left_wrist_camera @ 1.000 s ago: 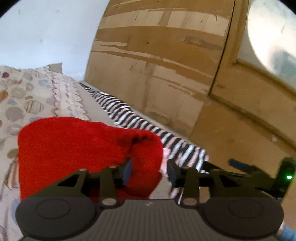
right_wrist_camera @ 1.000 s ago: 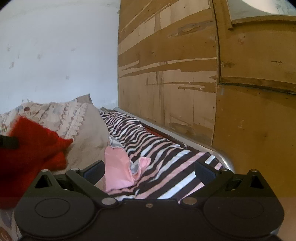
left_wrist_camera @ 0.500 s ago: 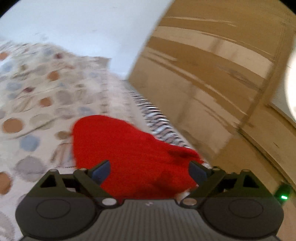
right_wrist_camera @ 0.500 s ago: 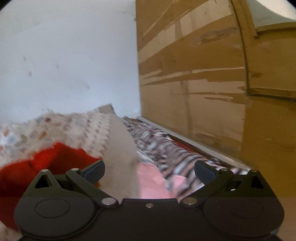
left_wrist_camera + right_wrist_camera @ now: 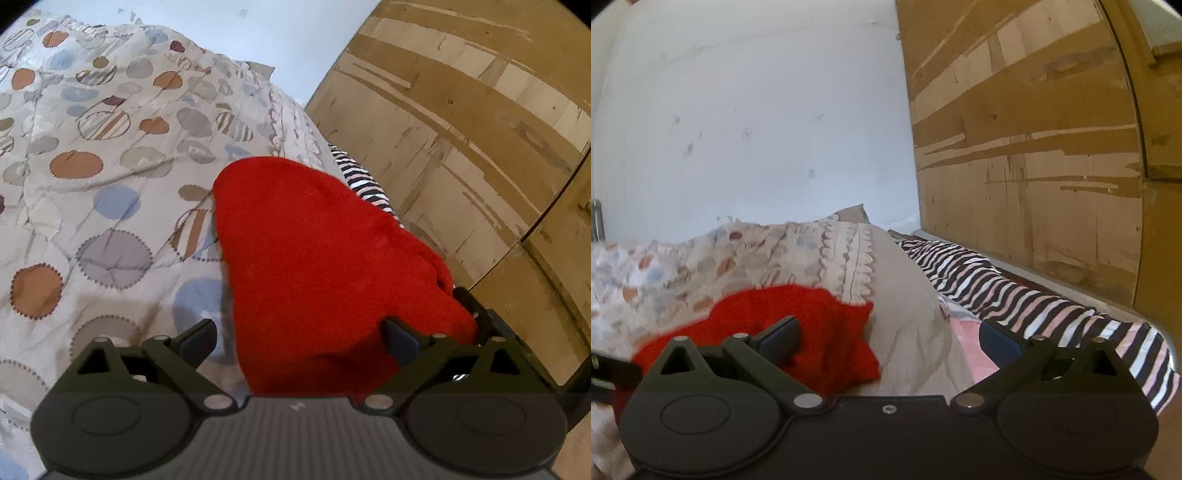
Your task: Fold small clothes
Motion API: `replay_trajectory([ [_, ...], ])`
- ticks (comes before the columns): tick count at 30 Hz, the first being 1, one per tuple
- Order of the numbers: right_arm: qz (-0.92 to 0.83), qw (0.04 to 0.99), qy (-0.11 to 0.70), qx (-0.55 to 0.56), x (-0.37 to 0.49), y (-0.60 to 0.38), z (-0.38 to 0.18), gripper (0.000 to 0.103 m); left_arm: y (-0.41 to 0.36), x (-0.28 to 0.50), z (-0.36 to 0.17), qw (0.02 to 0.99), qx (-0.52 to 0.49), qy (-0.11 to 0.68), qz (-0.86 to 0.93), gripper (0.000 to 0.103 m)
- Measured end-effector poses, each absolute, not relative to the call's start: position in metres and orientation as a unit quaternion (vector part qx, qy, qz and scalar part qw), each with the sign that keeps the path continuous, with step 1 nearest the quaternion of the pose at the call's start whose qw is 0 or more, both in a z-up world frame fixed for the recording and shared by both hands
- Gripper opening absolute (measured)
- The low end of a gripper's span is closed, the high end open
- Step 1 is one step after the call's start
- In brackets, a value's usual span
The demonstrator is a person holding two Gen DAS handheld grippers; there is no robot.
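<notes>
Red garment (image 5: 317, 258): a small fuzzy red piece lying bunched on the dotted quilt (image 5: 92, 155) of the bed, near the striped cloth (image 5: 1015, 295) along the wooden wall (image 5: 461, 129).
Left claw (image 5: 299, 338): released; its jaws have just been opening and now stand wide, the red garment lying between them with neither pad pressing on it.
Right claw (image 5: 890, 336): also spread wide and grasping nothing; the red garment sits ahead and to its left, a pink cloth (image 5: 967, 343) ahead to its right.
Long axis: in the left wrist view the garment runs away from the claw, narrowing toward the far end.
Nearer hand: the left, directly over the near edge; the right stands off to the side.
Next move, as a guess: a regrip on an edge or corner for a fold.
</notes>
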State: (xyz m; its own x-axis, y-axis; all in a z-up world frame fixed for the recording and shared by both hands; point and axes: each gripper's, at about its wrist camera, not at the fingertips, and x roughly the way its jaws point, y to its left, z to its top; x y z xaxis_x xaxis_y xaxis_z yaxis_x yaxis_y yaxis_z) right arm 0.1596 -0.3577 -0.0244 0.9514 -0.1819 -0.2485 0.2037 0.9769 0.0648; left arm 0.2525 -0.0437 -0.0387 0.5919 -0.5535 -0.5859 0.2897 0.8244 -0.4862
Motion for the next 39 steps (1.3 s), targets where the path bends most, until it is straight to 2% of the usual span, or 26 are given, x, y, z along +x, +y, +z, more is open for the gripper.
replay_trajectory([
  [8, -0.104, 0.982, 0.135, 0.084, 0.154, -0.373, -0.052, 0.103, -0.047, 0.251, -0.05, 0.872, -0.178, 0.39, -0.238, 0.103],
  [14, -0.123, 0.979, 0.117, 0.115, 0.15, -0.39, -0.038, 0.103, -0.047, 0.248, -0.054, 0.875, -0.184, 0.382, -0.234, 0.103],
  [19, -0.075, 0.98, 0.115, 0.144, 0.168, -0.396, -0.021, 0.103, -0.047, 0.247, -0.056, 0.872, -0.193, 0.383, -0.234, 0.103],
  [24, -0.015, 0.971, 0.16, 0.176, 0.209, -0.403, -0.009, 0.103, -0.047, 0.245, -0.055, 0.877, -0.188, 0.377, -0.232, 0.103],
  [28, -0.029, 0.967, 0.216, 0.131, 0.242, -0.398, -0.026, 0.103, -0.048, 0.244, -0.056, 0.877, -0.192, 0.375, -0.232, 0.103],
  [31, -0.038, 0.971, 0.22, 0.085, 0.247, -0.391, -0.045, 0.103, -0.05, 0.244, -0.056, 0.877, -0.188, 0.374, -0.234, 0.103],
  [39, -0.039, 0.97, 0.202, 0.133, 0.234, -0.404, -0.069, 0.103, -0.058, 0.243, -0.056, 0.876, -0.186, 0.376, -0.236, 0.103],
])
